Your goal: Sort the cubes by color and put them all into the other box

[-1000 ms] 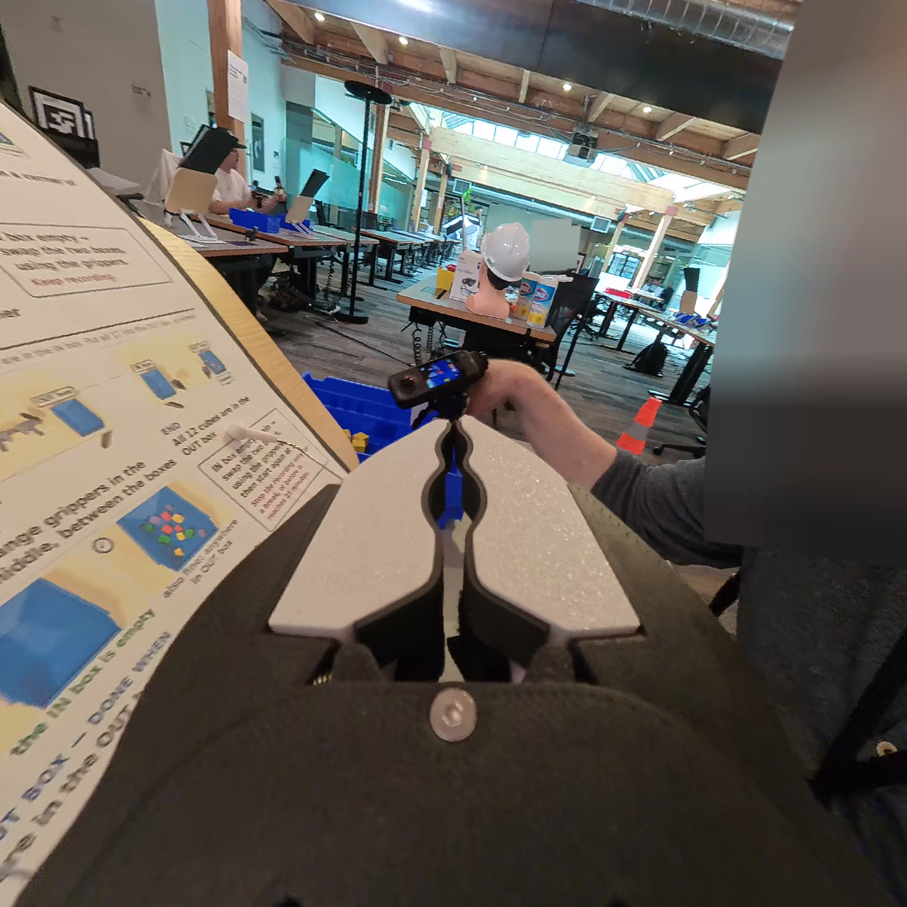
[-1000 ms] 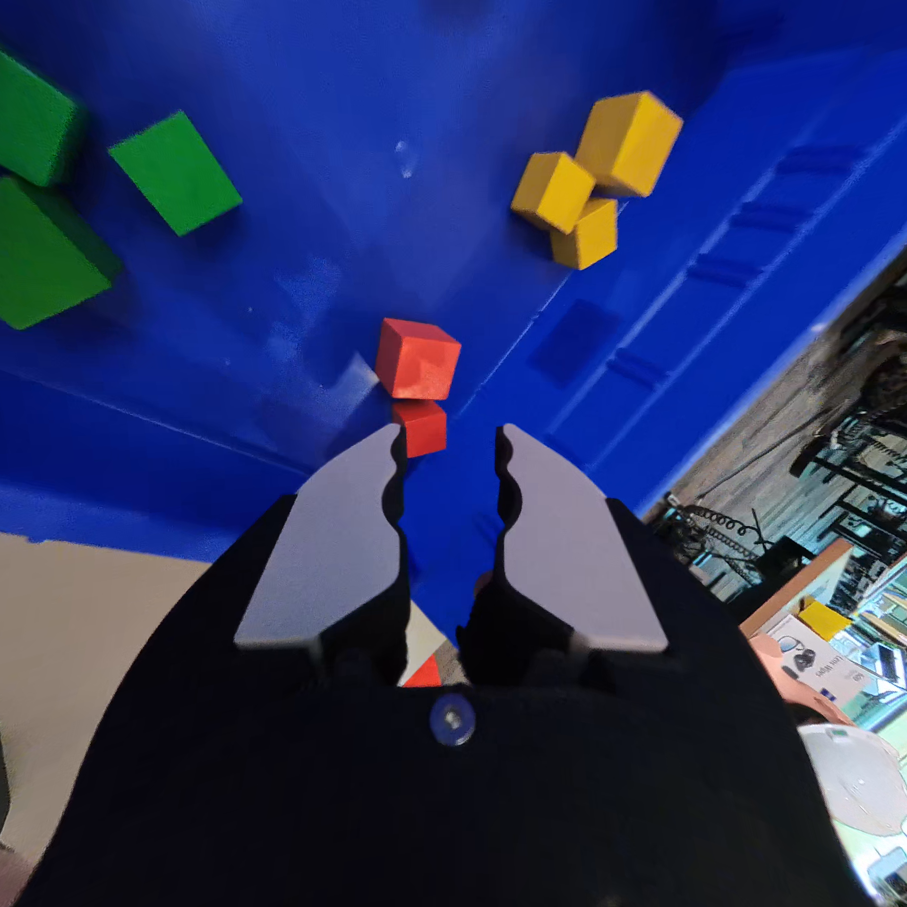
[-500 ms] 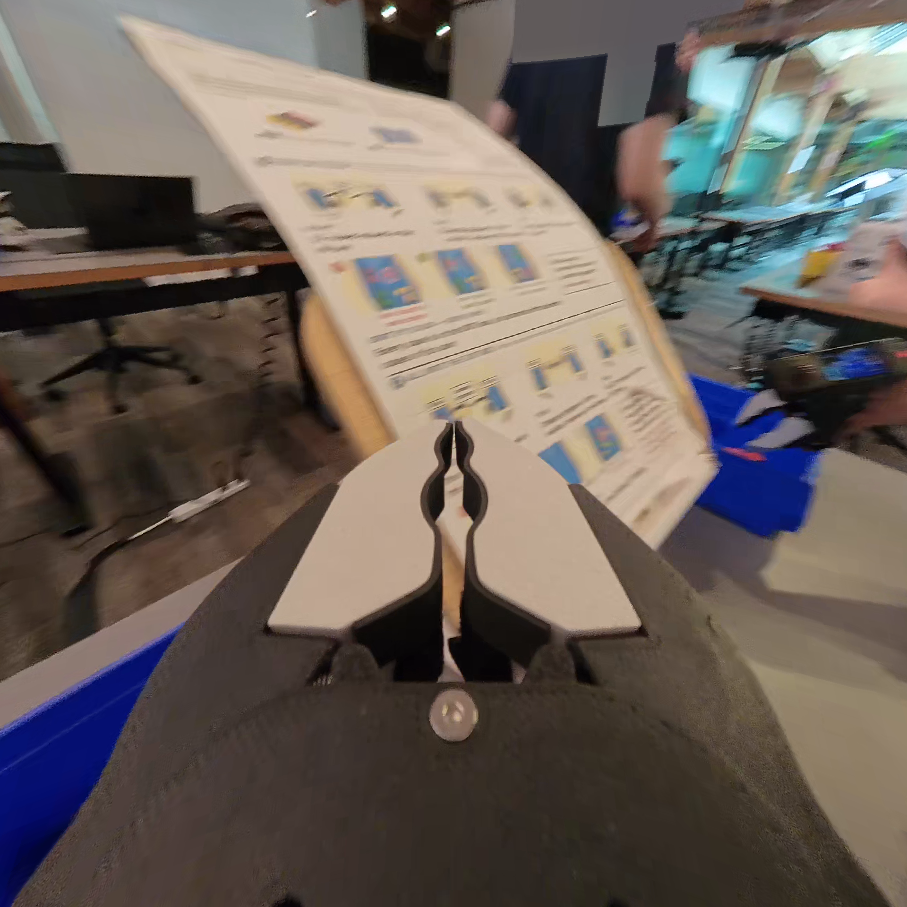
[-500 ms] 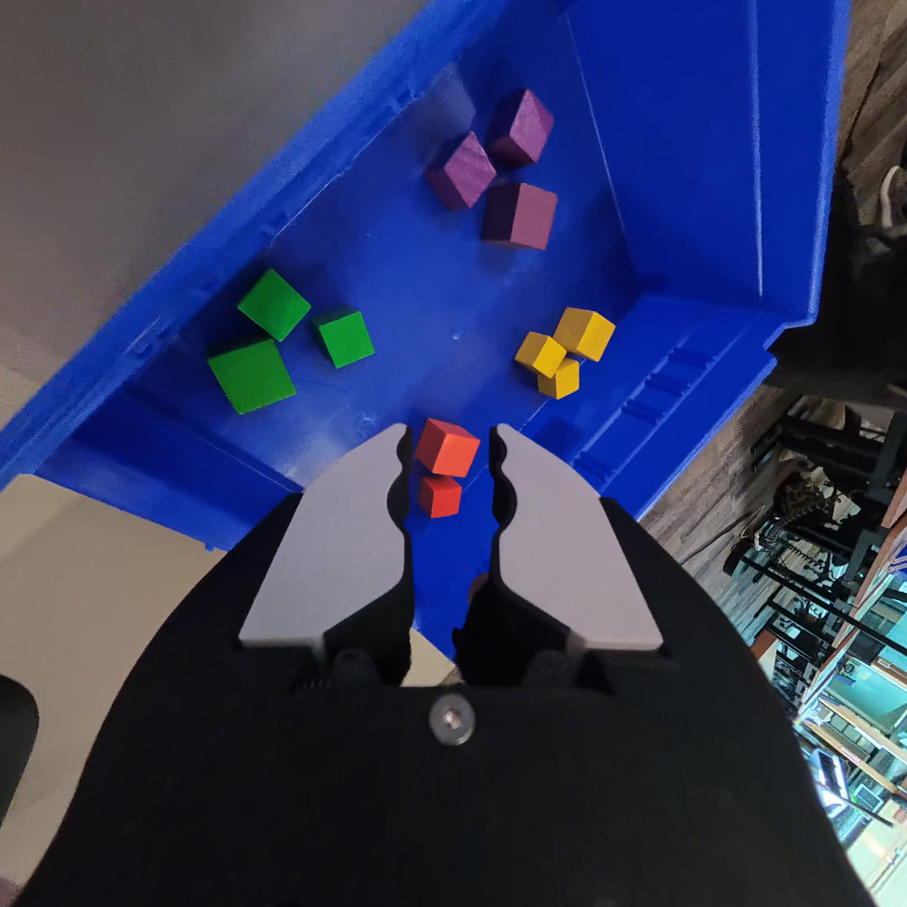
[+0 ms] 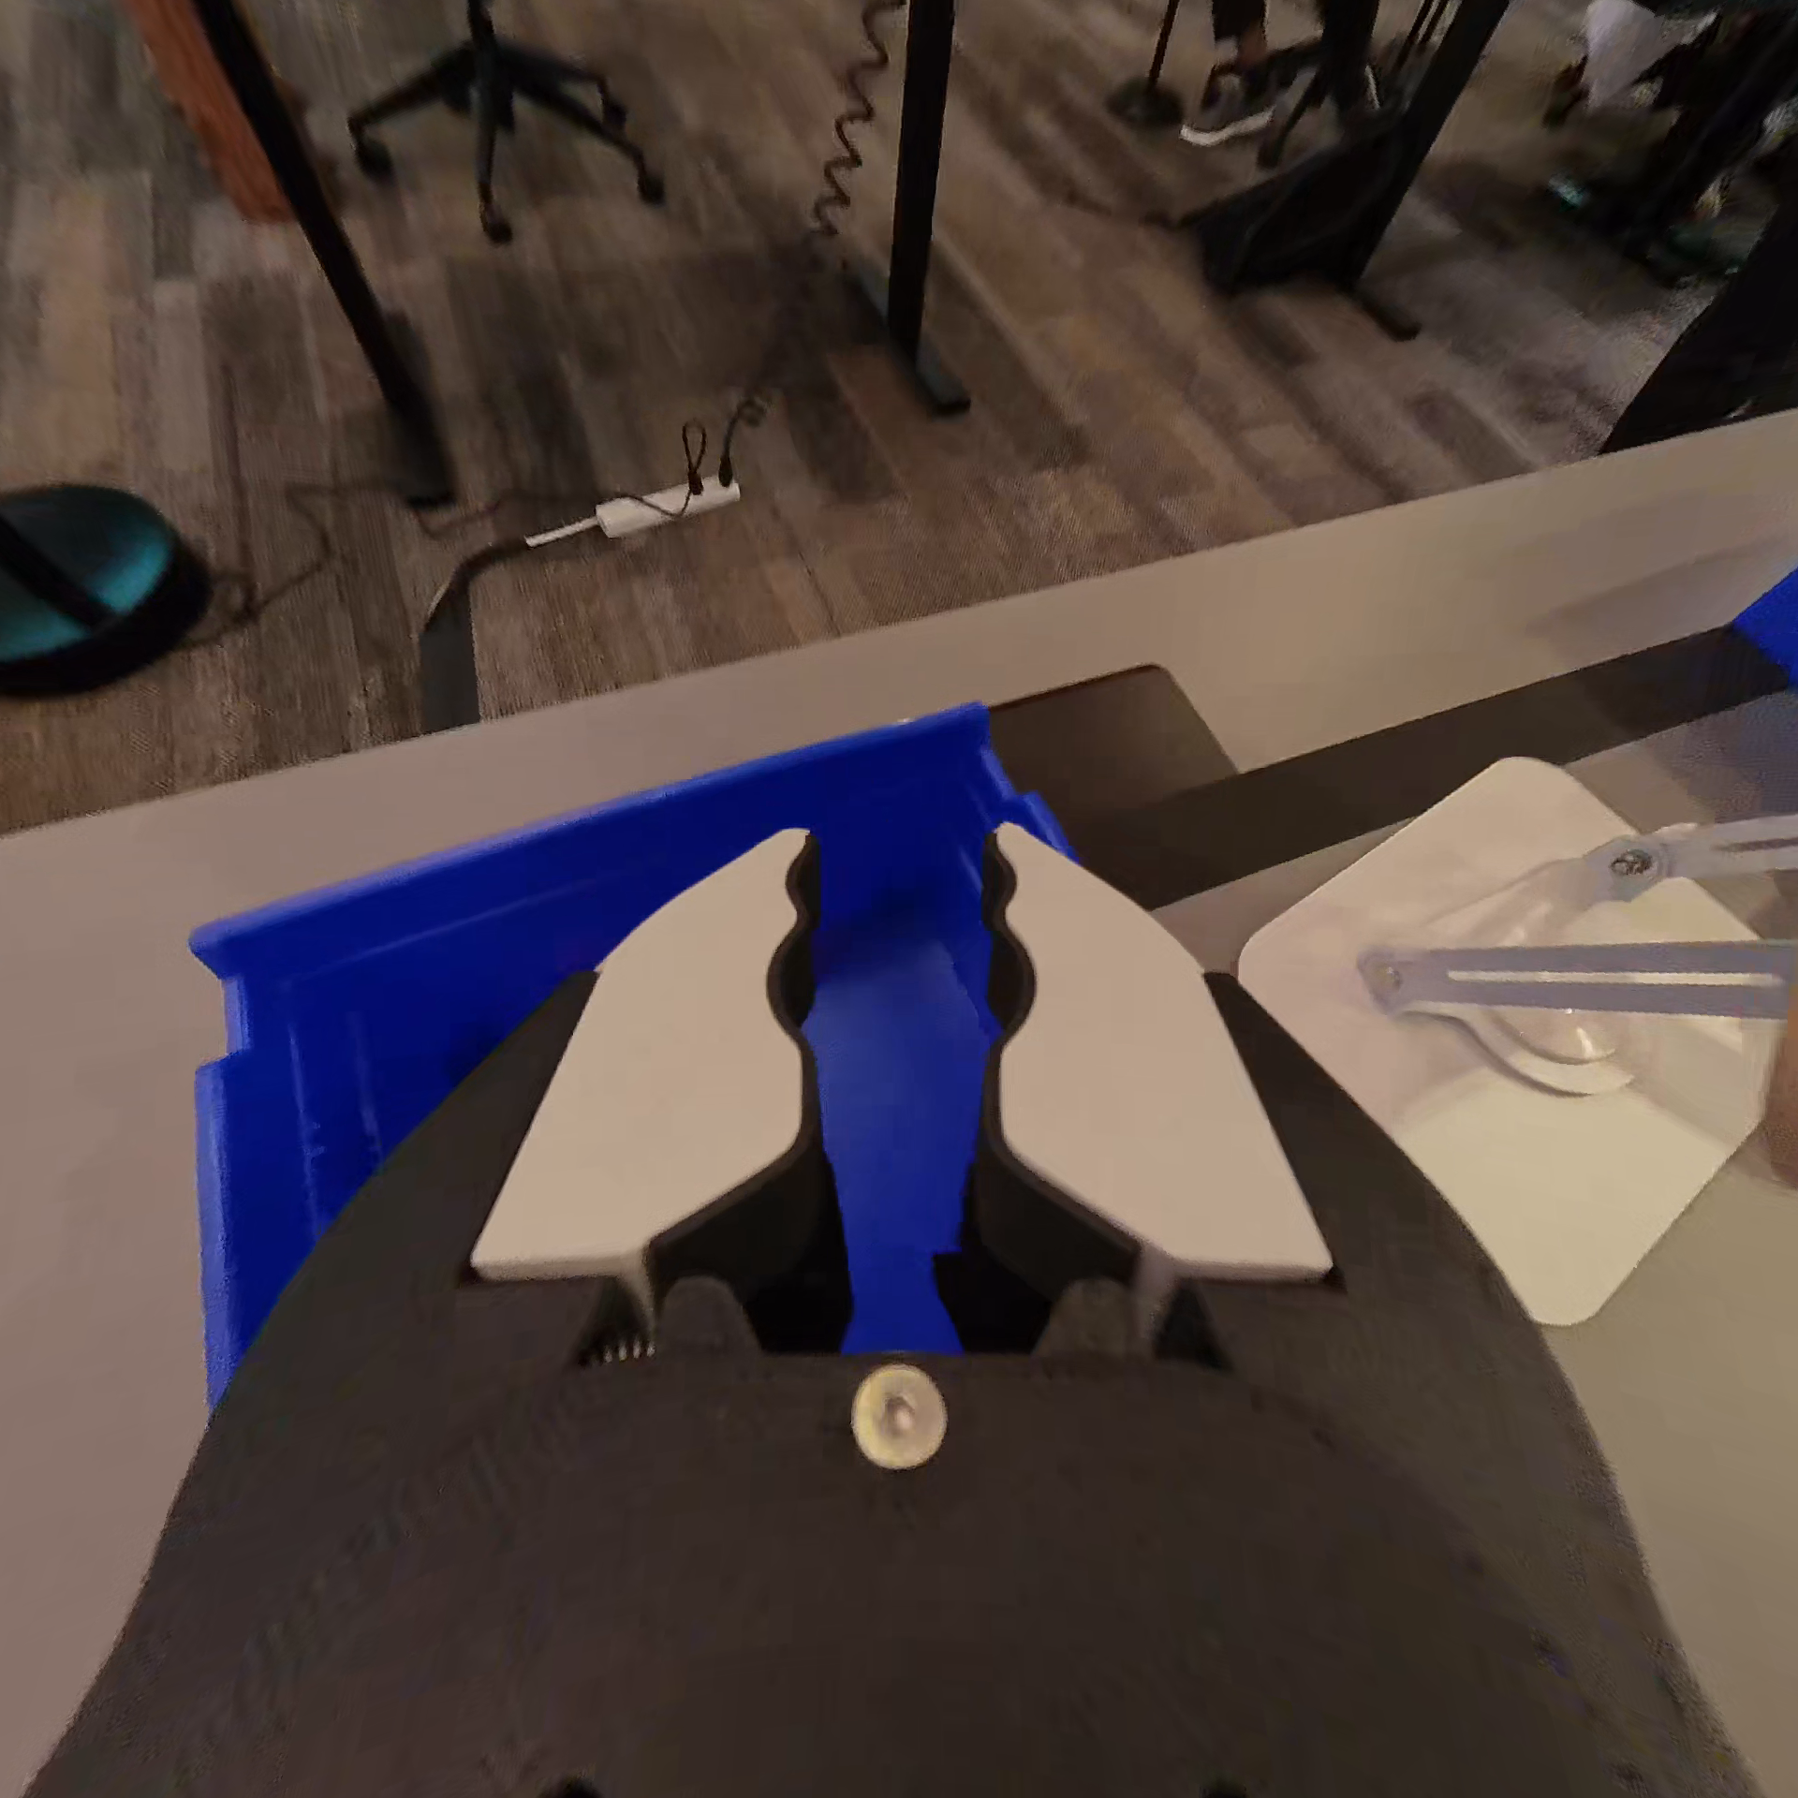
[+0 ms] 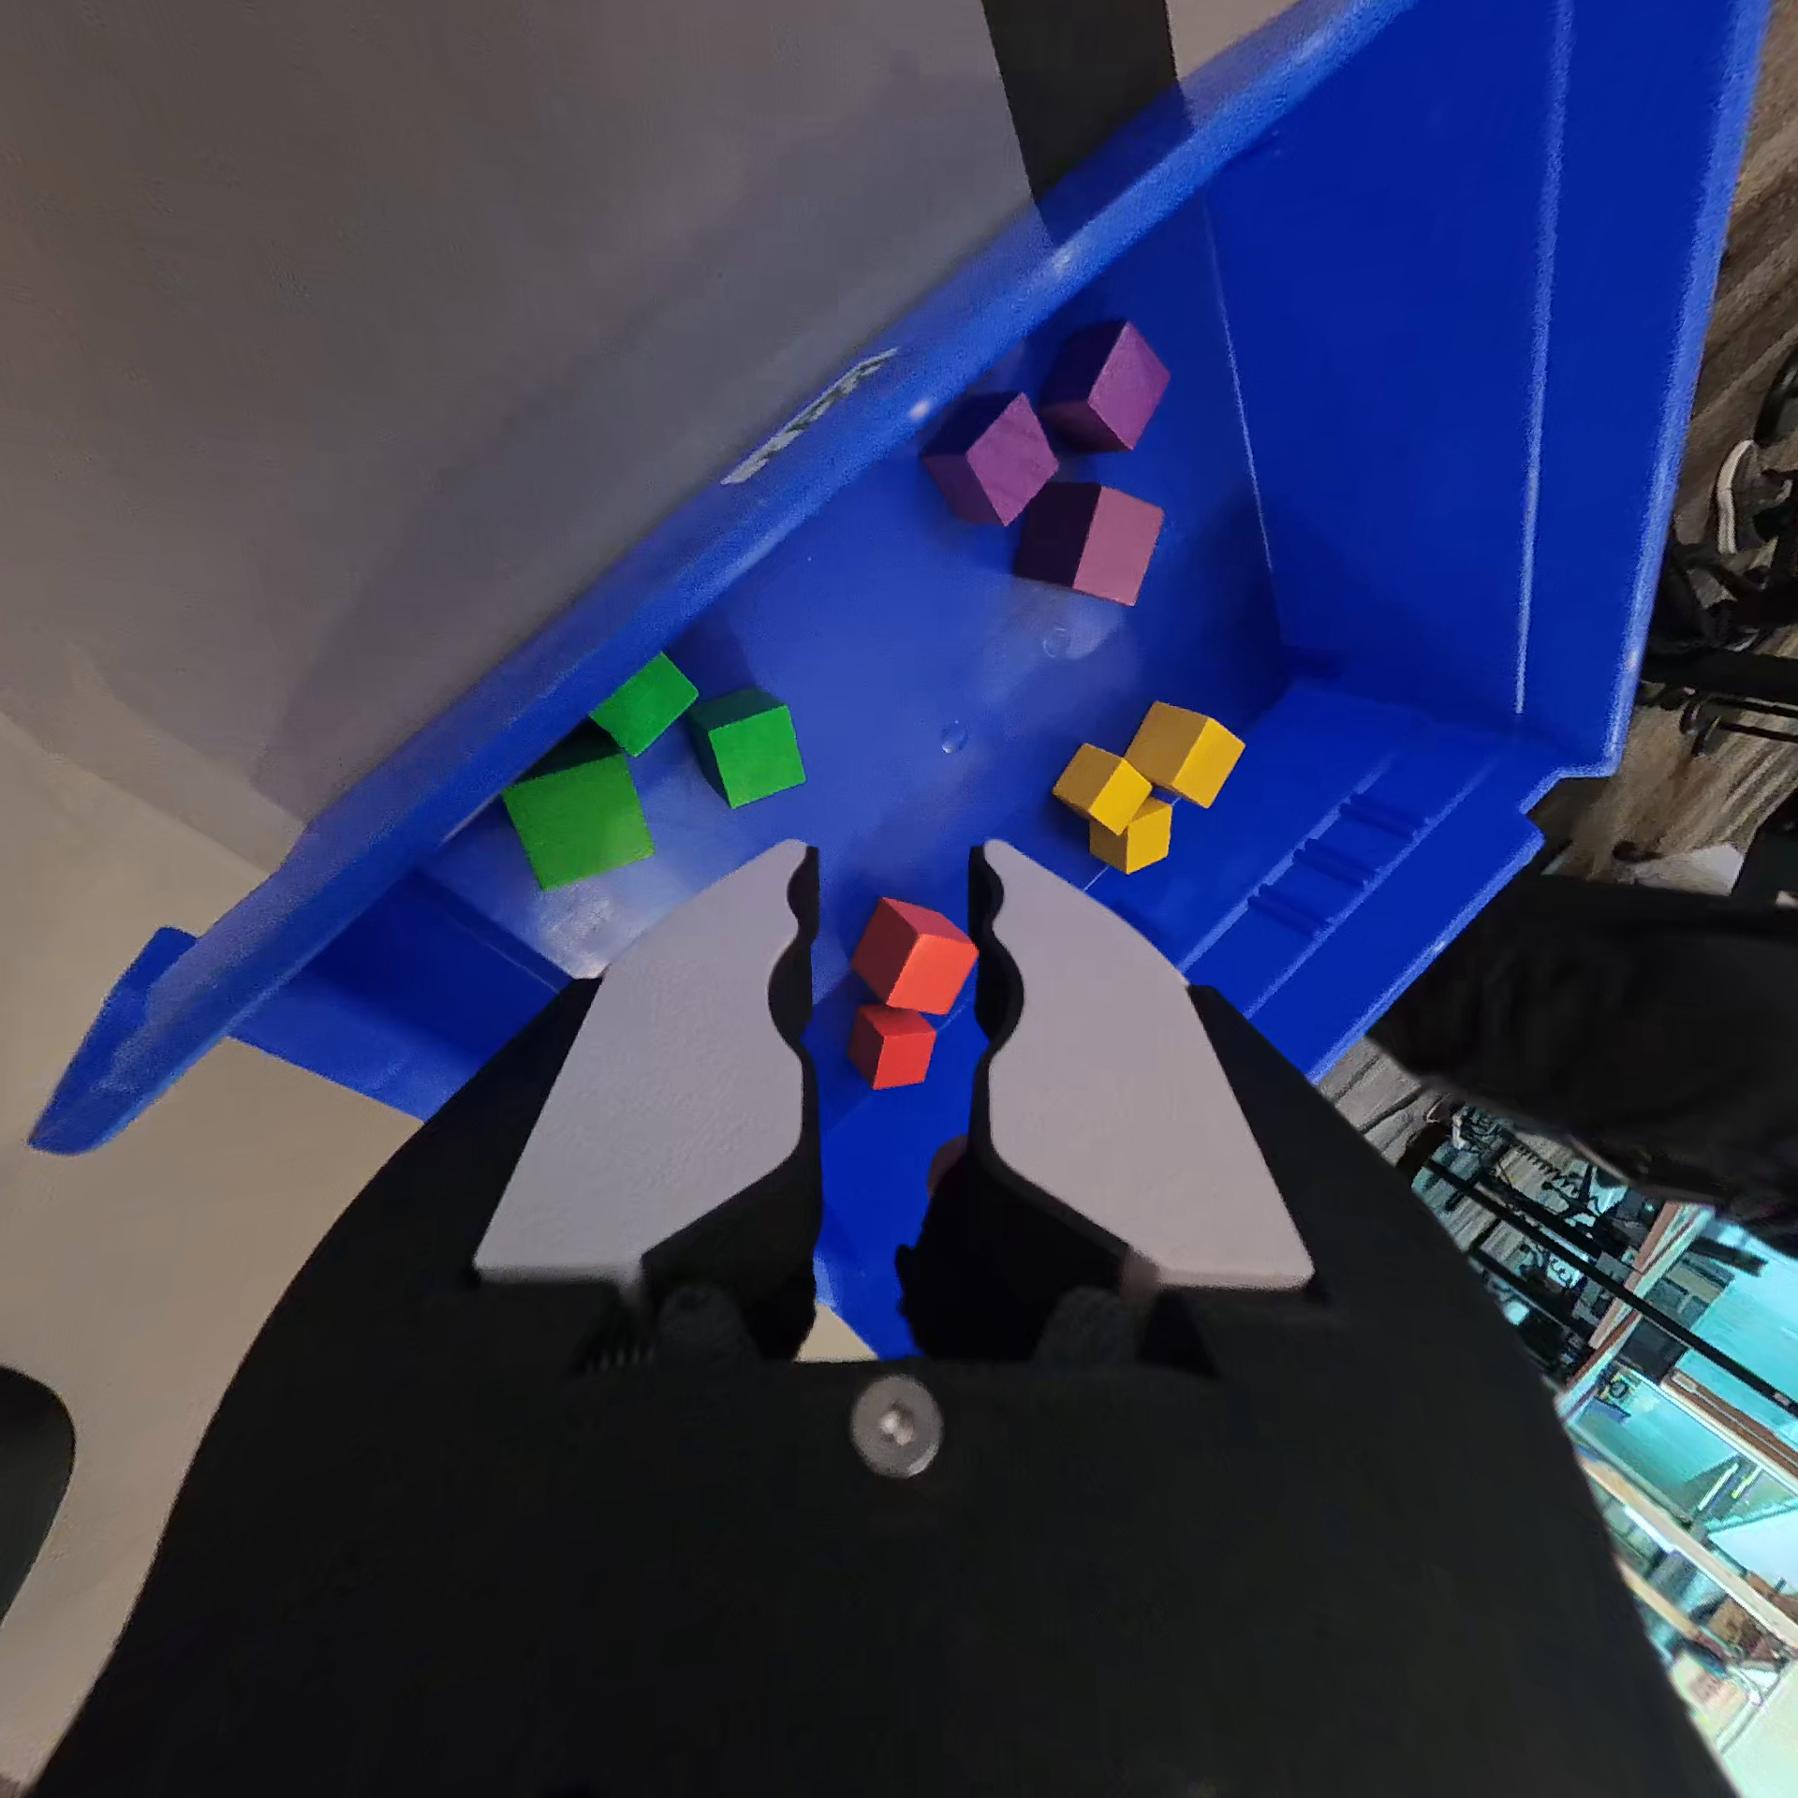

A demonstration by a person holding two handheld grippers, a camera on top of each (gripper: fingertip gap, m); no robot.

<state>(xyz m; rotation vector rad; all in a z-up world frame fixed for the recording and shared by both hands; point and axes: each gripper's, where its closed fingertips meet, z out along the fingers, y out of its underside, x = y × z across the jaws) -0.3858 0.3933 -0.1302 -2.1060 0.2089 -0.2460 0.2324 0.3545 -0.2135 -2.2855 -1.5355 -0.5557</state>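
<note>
Eleven cubes lie grouped by colour in the blue box (image 6: 1362, 409): green cubes (image 6: 584, 817), purple cubes (image 6: 1099, 535), yellow cubes (image 6: 1148, 778), two red cubes (image 6: 915, 958). Right gripper (image 6: 890, 856) hovers above the red pair, jaws parted, holding nothing. Left gripper (image 5: 895, 846), jaws likewise apart and empty, hangs over the other blue box (image 5: 584, 934), contents hidden. Judged step: fetching a remaining cube; next move calls for descent and closure.

Left tool (image 5: 897, 846) open over blue box (image 5: 584, 905) (nothing gripped); grey table (image 5: 1265, 623) beneath.

left hand-held gripper (image 5: 897, 846) jaws parted, bare, right hand-held gripper (image 6: 890, 856) likewise
</note>
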